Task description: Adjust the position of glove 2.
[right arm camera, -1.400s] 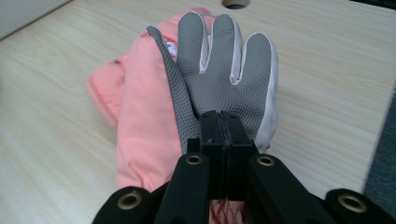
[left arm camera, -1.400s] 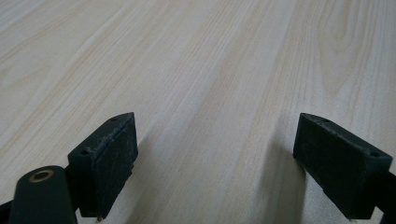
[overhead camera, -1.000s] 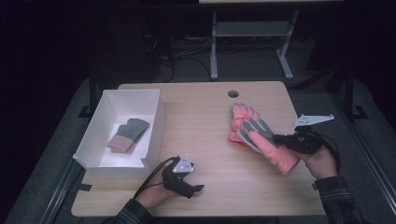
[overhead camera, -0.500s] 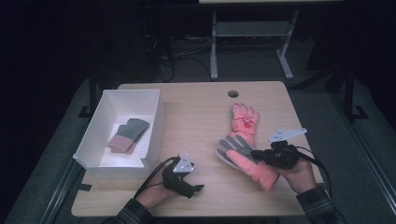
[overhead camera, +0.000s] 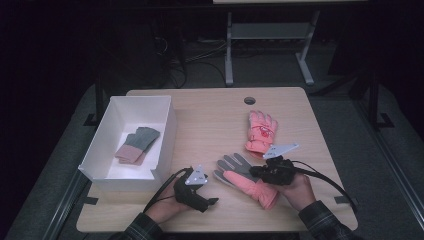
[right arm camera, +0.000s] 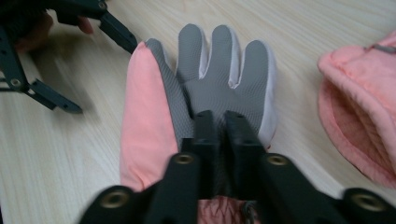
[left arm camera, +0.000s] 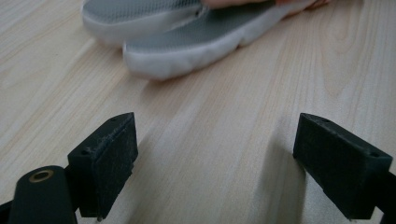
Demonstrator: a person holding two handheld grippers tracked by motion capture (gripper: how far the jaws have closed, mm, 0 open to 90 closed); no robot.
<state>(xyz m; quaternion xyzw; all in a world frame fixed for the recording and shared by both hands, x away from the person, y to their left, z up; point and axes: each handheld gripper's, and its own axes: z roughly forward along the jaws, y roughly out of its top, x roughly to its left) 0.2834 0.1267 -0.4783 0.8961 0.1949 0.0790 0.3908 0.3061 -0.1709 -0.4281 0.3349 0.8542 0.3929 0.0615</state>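
A pink glove with a grey palm [overhead camera: 240, 177] lies palm up on the wooden table, its fingers pointing at my left gripper [overhead camera: 212, 201]. My right gripper [overhead camera: 255, 172] rests on its palm. In the right gripper view the jaws [right arm camera: 219, 116] stand almost together with a fold of the grey fabric [right arm camera: 219, 88] still pinched between them, though they have just been opening. A second pink glove [overhead camera: 260, 132] lies just behind it. My left gripper [left arm camera: 215, 154] is open over bare wood, with the glove's fingertips [left arm camera: 187, 37] a short way ahead.
A white box [overhead camera: 165, 135] stands at the left of the table and holds a grey and pink pair of gloves [overhead camera: 137, 145]. A round cable hole [overhead camera: 249, 100] sits near the table's far edge. The floor around the table is dark.
My right gripper has carried the grey-palmed glove off the other pink glove, leftward and toward the table's front, and laid it flat palm up. The left gripper has stayed put.
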